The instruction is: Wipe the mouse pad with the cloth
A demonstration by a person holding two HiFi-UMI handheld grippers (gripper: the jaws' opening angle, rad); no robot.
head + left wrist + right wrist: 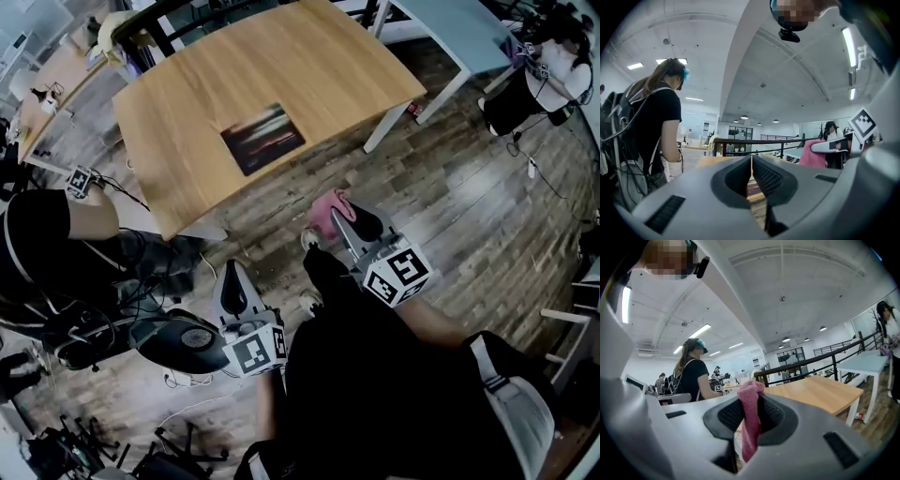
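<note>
A dark mouse pad lies flat on the wooden table, near its front edge. My right gripper is held in front of the table, below the pad, shut on a pink cloth that bunches at its tip. In the right gripper view the cloth hangs down between the jaws of the right gripper. My left gripper is lower and to the left, over the floor, shut with nothing in it. In the left gripper view the left gripper has its jaws pressed together, and the cloth shows at right.
Another person in black stands at the table's left corner. A pale blue table stands at the back right, with a person beyond it. A black chair base and cables crowd the wooden floor at lower left.
</note>
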